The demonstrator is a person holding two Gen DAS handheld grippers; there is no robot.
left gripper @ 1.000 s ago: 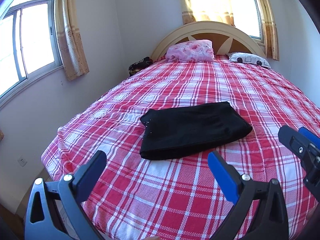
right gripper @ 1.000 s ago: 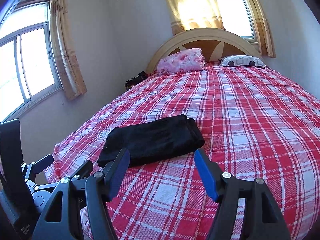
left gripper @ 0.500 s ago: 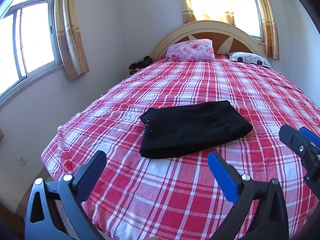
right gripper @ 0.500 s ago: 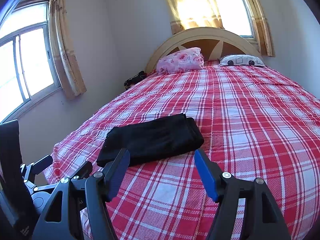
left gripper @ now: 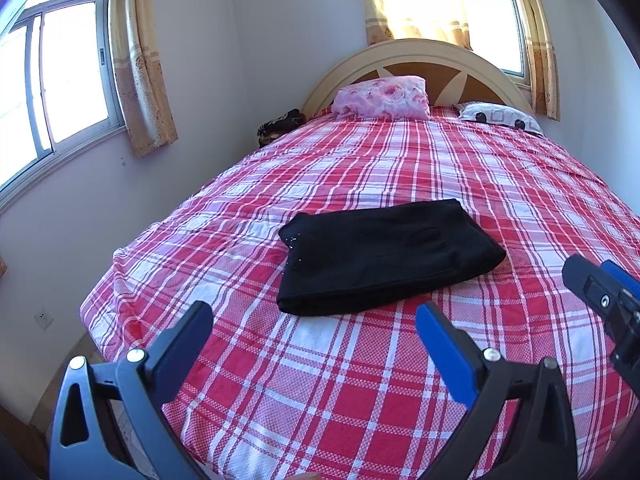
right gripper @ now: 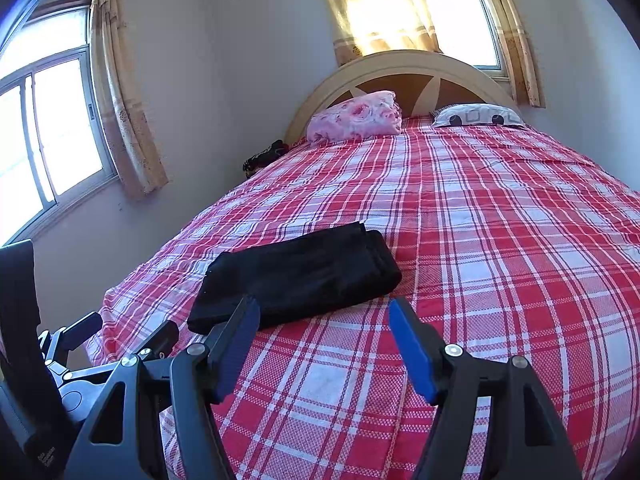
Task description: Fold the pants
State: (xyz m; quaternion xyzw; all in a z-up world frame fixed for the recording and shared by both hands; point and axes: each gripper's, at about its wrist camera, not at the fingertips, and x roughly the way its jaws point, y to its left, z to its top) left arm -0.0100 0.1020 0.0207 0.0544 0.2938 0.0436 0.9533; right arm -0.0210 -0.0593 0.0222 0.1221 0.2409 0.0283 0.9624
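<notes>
Both hand-held grippers (left gripper: 314, 328) (right gripper: 324, 318) hover apart before folded pants (left gripper: 386, 254).

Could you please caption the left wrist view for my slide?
Folded black pants lie on the plaid bed; open left gripper empty.

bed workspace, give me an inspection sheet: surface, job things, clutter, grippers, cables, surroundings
Surface: bed under a red and white plaid cover, lying mostly flat.
Job's things: black pants folded into a compact rectangle, flat on the cover, touched by neither gripper.
Clutter: pink floral pillow and grey patterned pillow by the headboard; dark bundle at the bed's far left corner.
Grippers: left gripper open, empty; right gripper open, empty; both short of the pants.
Cables: nothing seen.
Surroundings: two windows with beige curtains; wall socket low on the left.
</notes>
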